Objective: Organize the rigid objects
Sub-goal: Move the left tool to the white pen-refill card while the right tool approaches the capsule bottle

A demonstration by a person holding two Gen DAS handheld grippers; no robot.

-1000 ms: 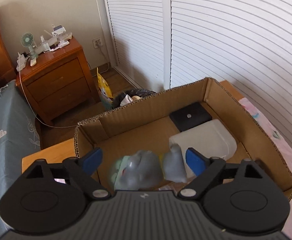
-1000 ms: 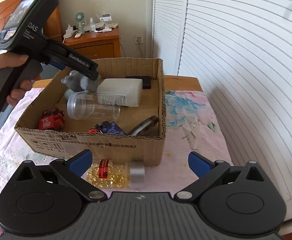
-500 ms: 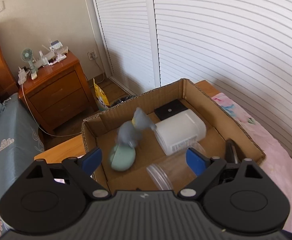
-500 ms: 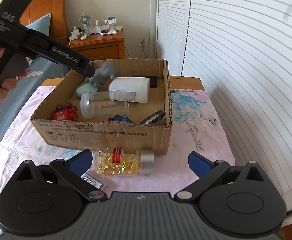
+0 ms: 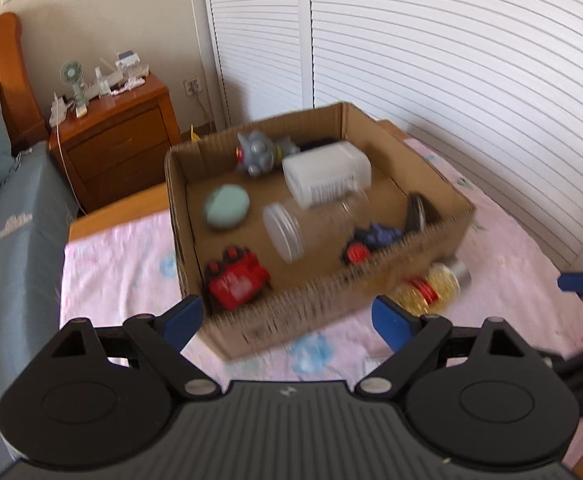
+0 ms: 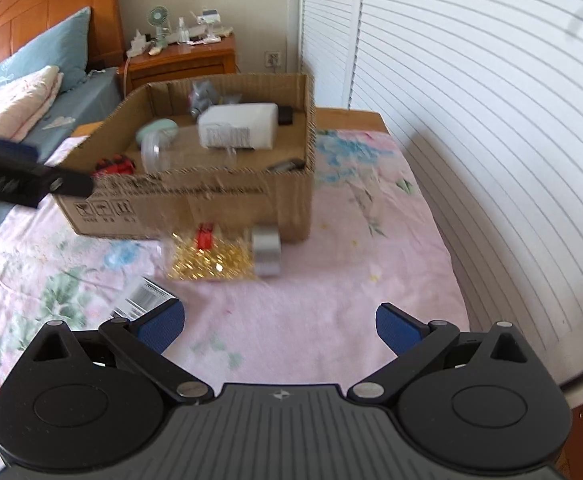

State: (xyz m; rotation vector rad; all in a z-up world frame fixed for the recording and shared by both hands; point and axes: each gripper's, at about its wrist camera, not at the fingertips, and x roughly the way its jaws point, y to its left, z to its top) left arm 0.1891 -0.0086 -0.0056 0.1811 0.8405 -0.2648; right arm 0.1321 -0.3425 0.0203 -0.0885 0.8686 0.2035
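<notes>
Since a second ago, my left hand-held gripper (image 5: 287,320) has pulled back from over the cardboard box (image 5: 331,312) and now hangs outside its near wall, blue pads spread wide with nothing between them. The grey toy figure (image 5: 257,152) that sat between those pads then now lies at the far wall of the box, and a teal round piece (image 5: 226,211) lies apart from it on the box floor. My right hand-held gripper (image 6: 279,324) has sunk closer to the floral cloth; its pads also stand wide apart and hold nothing.

Inside the box lie a white container (image 5: 327,176), a clear jar (image 5: 307,228) on its side, a red toy vehicle (image 5: 237,284), and a blue toy with a red wheel (image 5: 371,240). Just outside the front wall, a bottle of yellow capsules (image 6: 219,256) with a silver cap lies on the counter's cloth, ahead of my right gripper. Printing and handling symbols on the box front are too blurred to read.
</notes>
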